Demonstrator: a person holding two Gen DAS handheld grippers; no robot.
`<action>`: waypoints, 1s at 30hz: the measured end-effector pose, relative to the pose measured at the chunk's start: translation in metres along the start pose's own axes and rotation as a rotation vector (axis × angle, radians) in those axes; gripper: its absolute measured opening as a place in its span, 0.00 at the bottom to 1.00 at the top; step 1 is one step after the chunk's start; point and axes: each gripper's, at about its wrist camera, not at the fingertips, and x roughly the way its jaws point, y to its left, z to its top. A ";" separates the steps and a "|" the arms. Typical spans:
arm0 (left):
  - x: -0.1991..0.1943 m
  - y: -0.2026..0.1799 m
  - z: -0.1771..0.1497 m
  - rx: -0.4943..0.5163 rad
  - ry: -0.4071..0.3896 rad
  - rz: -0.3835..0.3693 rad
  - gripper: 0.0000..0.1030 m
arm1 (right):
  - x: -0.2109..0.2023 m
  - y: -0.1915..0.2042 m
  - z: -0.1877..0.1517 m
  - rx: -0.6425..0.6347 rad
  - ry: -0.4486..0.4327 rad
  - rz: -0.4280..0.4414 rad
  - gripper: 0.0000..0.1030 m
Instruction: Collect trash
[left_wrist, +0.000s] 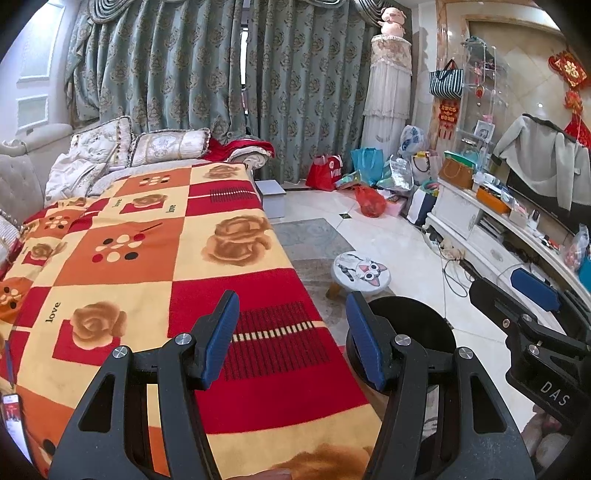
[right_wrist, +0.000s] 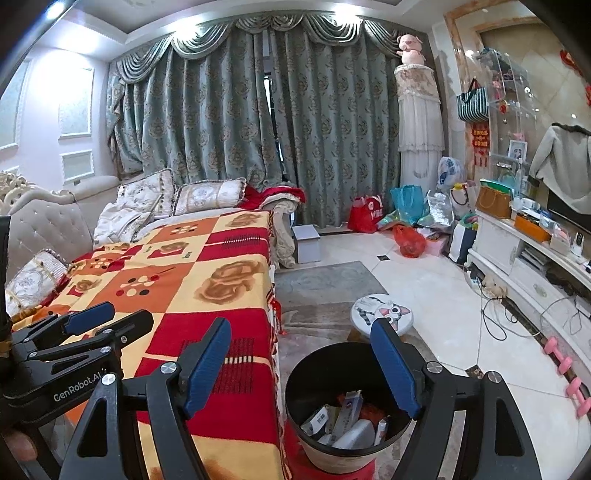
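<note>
Our left gripper (left_wrist: 291, 332) hangs wide open and empty over the blanket-covered table (left_wrist: 147, 240), where we see no trash. Our right gripper (right_wrist: 301, 362), equally spread and empty, hovers above the bin (right_wrist: 317, 373), whose litter (right_wrist: 347, 421) looks like packaging. We should scan slowly, minding the table edge; the floor (right_wrist: 424, 288) offers room.

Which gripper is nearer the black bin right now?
Right. The right gripper hangs open just above the bin, at its rim. The left gripper, also open, is over the blanket, beside the bin.
</note>
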 end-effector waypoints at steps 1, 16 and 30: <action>0.000 0.000 0.000 -0.001 0.001 -0.001 0.57 | 0.000 0.000 0.000 0.000 0.002 -0.001 0.74; 0.009 -0.004 -0.005 0.002 0.017 -0.011 0.57 | 0.002 -0.003 -0.003 0.005 0.016 0.002 0.77; 0.014 -0.005 -0.007 0.001 0.026 -0.015 0.57 | 0.007 -0.008 -0.007 0.013 0.032 0.004 0.78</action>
